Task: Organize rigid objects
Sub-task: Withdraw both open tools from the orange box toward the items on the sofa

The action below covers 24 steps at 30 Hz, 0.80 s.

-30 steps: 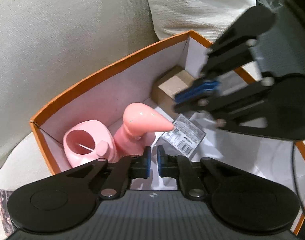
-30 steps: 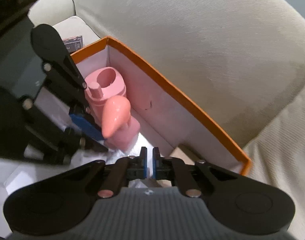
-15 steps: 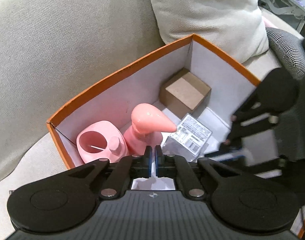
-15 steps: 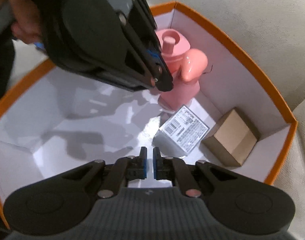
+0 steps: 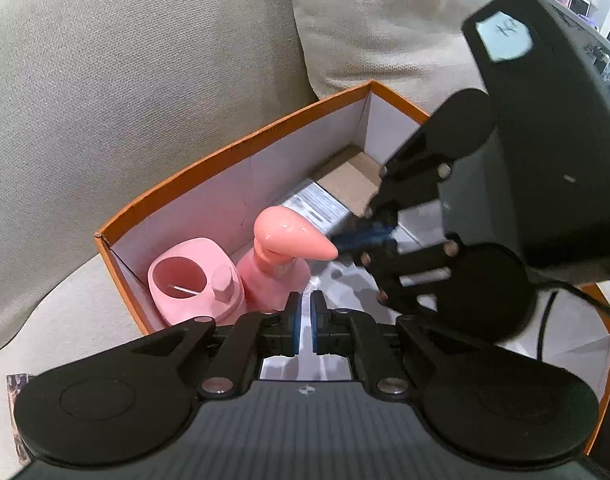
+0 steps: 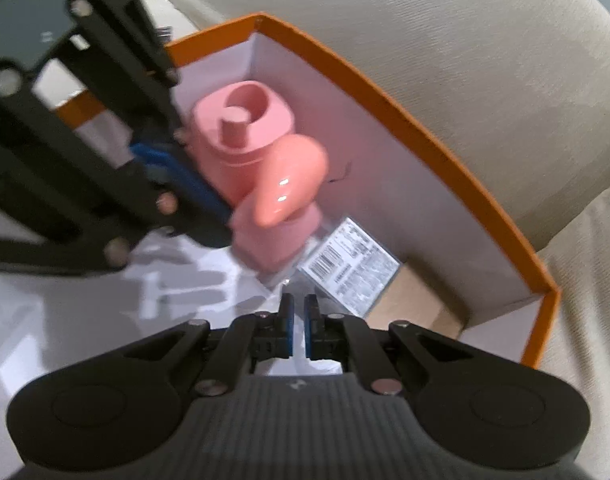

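- In my left wrist view, a beige fabric sofa (image 5: 105, 100) fills the left side, with a beige cushion (image 5: 385, 20) leaning behind the box.
- An orange-rimmed cardboard box with white inner walls (image 5: 225, 152) rests on the sofa seat.
- In the box's left corner stands a pale pink rounded plastic container with a round opening on top (image 5: 185, 280).
- Just beside it, to the right, a pink plastic piece with a glossy cone-shaped head (image 5: 289, 236) stands upright on a squarish base; the two appear to touch.
- Behind the cone lies a flat packet with a printed barcode label (image 5: 317, 204), leaning over a small brown cardboard carton (image 5: 349, 180) in the far corner.
- My left gripper (image 5: 303, 320) sits low over the box, fingers nearly together with a thin gap, gripping nothing.
- My right gripper (image 5: 365, 236) reaches in from the right, its blue pads near the cone tip; in the right wrist view (image 6: 296, 328) its fingers are nearly together and hold nothing.
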### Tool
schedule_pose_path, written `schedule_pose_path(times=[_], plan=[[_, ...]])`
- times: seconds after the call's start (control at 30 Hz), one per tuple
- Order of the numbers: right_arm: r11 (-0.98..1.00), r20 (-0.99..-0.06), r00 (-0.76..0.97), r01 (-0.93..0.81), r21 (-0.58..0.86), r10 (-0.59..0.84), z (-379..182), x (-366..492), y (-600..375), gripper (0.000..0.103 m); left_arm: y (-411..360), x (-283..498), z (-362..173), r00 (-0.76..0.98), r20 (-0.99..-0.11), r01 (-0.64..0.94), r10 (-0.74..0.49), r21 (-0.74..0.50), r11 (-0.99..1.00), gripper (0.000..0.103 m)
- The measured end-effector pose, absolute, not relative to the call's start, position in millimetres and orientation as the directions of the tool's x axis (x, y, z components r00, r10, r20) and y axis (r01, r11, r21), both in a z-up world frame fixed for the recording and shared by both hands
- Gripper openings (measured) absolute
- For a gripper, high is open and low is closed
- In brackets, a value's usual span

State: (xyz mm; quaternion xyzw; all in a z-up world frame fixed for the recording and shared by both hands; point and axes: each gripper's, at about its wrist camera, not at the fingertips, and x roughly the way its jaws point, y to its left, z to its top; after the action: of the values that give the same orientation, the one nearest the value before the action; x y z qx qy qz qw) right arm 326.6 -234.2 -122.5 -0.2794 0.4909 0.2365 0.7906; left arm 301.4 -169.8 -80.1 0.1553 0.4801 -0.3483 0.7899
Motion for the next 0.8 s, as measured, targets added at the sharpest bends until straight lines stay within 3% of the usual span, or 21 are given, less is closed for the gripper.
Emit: schedule_pose_path(times=[0.4, 0.67, 0.8], plan=[[0.813, -0.903, 0.418, -0.558, -0.166, 0.102, -114, 312, -230, 0.005, -160, 282, -65, 0.326, -0.853, 0.680, -0.408, -0.089, 0.727, 0.016], [0.872, -0.886, 0.443, -0.478, -0.103, 0.138, -83, 265, -220, 0.005, -133, 247, -33, 0.375, -0.823, 0.665, -0.428, -0.083, 0.742, 0.032], [0.906, -0.868, 0.473, -0.417, -0.073, 0.148, -70, 242, -217, 0.018, -114, 229, -19, 0.420, -0.805, 0.622, -0.418, -0.080, 0.779, 0.039]])
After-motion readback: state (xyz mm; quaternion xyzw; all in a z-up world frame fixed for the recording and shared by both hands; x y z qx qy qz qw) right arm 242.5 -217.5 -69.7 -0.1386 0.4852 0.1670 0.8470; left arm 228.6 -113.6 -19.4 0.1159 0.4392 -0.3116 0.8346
